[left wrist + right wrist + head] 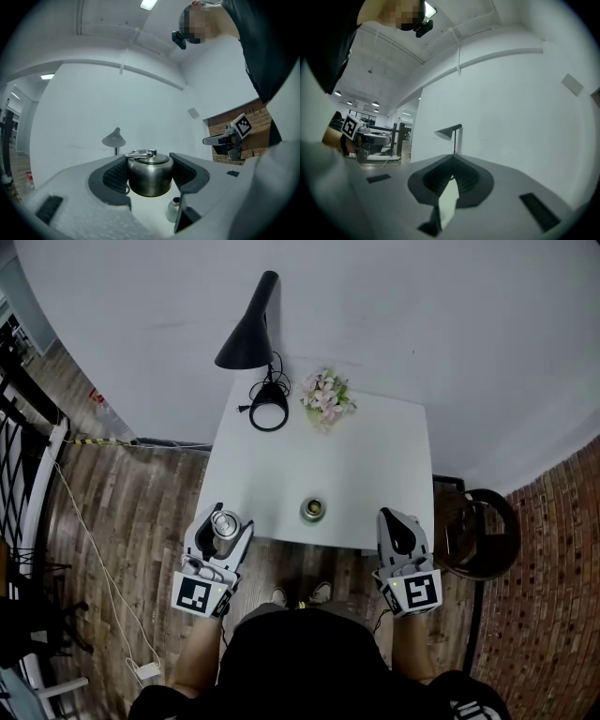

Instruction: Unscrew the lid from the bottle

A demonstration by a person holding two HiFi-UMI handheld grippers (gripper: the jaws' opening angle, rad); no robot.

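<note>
L gripper point(149, 160) clamped on domed steel lid point(150, 180) | R gripper point(451, 165) jaws together, empty

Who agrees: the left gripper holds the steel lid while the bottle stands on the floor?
Not quite. The left gripper does hold the steel lid, but the bottle stands on the white table, not the floor, as the head view shows.

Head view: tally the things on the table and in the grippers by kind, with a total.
Lamp: 1
Flower bunch: 1
Bottle: 1
Lid, held in the left gripper: 1
Total: 4
</note>
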